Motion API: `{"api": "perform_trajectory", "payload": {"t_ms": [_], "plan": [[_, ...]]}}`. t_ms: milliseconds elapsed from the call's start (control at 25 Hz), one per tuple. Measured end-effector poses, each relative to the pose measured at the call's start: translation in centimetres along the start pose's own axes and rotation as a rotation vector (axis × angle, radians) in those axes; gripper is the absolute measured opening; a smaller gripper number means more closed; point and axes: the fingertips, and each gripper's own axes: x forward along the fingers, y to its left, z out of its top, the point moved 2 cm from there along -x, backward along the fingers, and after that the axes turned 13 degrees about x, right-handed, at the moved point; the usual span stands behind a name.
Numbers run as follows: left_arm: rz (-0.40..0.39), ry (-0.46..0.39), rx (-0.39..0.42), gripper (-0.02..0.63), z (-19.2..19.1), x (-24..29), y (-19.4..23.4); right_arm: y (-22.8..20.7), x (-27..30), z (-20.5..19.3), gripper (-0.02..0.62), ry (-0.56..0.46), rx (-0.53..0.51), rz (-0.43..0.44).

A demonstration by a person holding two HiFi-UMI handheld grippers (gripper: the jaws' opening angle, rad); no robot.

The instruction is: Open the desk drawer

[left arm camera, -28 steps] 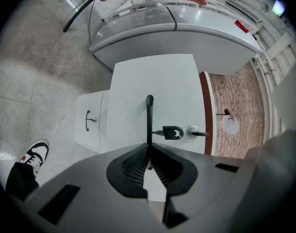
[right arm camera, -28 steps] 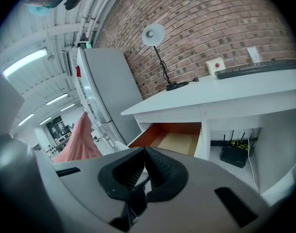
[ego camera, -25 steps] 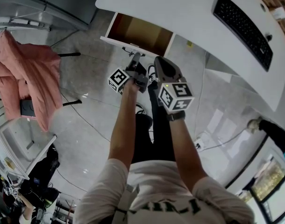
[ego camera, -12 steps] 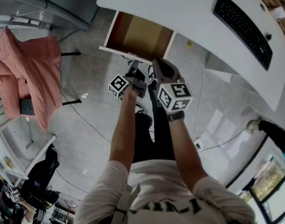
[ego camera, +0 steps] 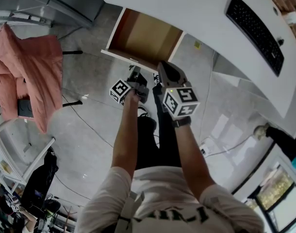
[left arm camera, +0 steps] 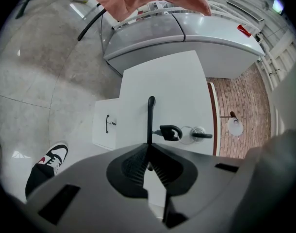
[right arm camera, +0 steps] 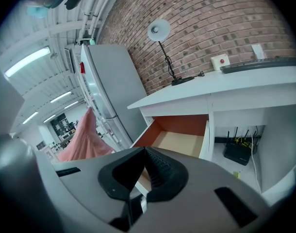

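Because it stands well out from under the white desk, the drawer shows its bare brown inside and pale floor to the head view, at the desk's left end. Its white front faces the person, and a thin black bar handle runs across that front. The left gripper has its fingers clamped on this handle: in the left gripper view the bar passes straight into the narrow slit where the ribbed pads meet. Just beside the handle, a black-headed key sits in the lock with a ring hanging from it.

The right gripper hangs close beside the left one, just short of the drawer front, touching nothing. Its fingers are together at the tips with nothing between them, and the right gripper view looks past them into the open drawer.

On the desk top lies a black keyboard, well apart from the drawer, and a white lamp stands against the brick wall. A black router sits on the floor under the desk. Off to the left, a pink garment hangs over a frame. A black-and-white shoe shows on the grey floor below.
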Motion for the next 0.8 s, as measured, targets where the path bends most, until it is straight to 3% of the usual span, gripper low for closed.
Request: {"api": "perform_trajectory", "payload": {"t_ms": [800], "plan": [[0.089, 0.013, -0.008, 0.014, -0.7, 0.1, 3.4, -0.3, 1.6, -0.6, 0.005, 0.036, -0.011, 0.027]]}}
